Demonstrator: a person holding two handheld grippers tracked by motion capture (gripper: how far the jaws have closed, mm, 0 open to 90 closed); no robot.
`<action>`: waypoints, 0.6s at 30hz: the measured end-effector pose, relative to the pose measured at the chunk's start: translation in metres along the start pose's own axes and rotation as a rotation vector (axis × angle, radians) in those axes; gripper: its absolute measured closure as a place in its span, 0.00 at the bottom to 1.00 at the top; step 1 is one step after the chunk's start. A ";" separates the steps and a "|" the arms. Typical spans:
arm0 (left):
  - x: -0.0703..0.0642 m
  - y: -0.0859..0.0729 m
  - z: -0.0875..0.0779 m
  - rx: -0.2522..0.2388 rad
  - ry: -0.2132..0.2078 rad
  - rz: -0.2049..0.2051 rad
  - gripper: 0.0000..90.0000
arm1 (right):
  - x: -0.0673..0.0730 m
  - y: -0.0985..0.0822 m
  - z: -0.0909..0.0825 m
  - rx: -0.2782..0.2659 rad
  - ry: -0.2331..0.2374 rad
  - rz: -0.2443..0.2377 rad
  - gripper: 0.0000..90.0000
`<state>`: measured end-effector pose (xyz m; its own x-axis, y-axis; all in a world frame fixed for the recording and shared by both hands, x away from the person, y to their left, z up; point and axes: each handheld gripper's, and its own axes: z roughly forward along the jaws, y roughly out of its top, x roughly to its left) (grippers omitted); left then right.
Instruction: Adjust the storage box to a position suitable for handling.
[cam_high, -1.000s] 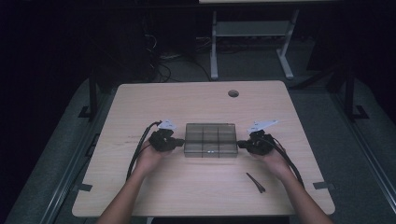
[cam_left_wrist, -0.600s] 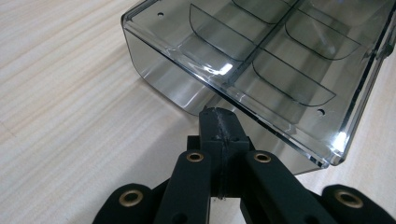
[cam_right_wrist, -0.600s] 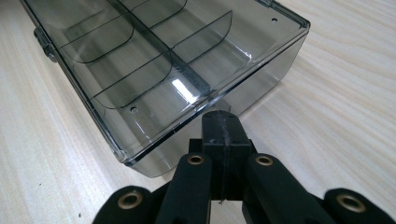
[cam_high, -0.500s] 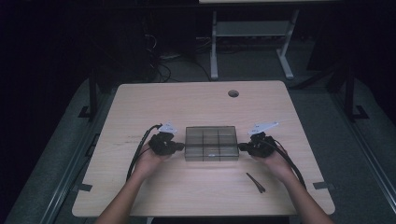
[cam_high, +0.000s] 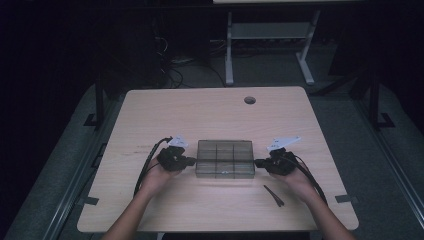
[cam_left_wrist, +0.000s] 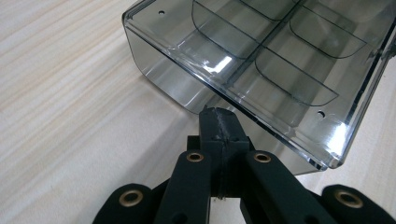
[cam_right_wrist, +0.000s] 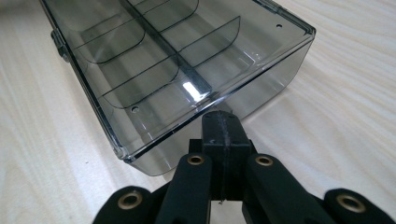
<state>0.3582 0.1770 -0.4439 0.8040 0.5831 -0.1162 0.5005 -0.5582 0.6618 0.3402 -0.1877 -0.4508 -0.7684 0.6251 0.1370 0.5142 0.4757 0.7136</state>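
High view puts your left gripper (cam_high: 186, 161) at the left end of the clear divided box (cam_high: 225, 158), mid-frame on the table (cam_high: 210, 115); its jaws are shut on nothing, tips against the box wall. Since a second ago nothing has shifted, hands or box alike, so you seem to be only bracing it. At the box's right end your right gripper (cam_high: 260, 162) is likewise closed and empty. Lower right lies a dark tool (cam_high: 274, 195), untouched.
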 end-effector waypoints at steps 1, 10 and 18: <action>-0.002 -0.001 -0.001 0.001 0.005 -0.001 1.00 | 0.003 -0.001 -0.001 0.005 0.001 0.006 1.00; -0.013 -0.008 -0.008 0.016 0.000 0.011 1.00 | 0.011 -0.005 -0.004 0.005 0.014 0.011 1.00; -0.022 -0.014 -0.013 0.023 0.004 0.011 1.00 | 0.020 -0.011 -0.007 0.004 0.032 -0.004 1.00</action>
<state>0.3288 0.1796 -0.4411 0.8085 0.5788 -0.1058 0.4984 -0.5781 0.6460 0.3165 -0.1852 -0.4507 -0.7826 0.6026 0.1561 0.5123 0.4811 0.7114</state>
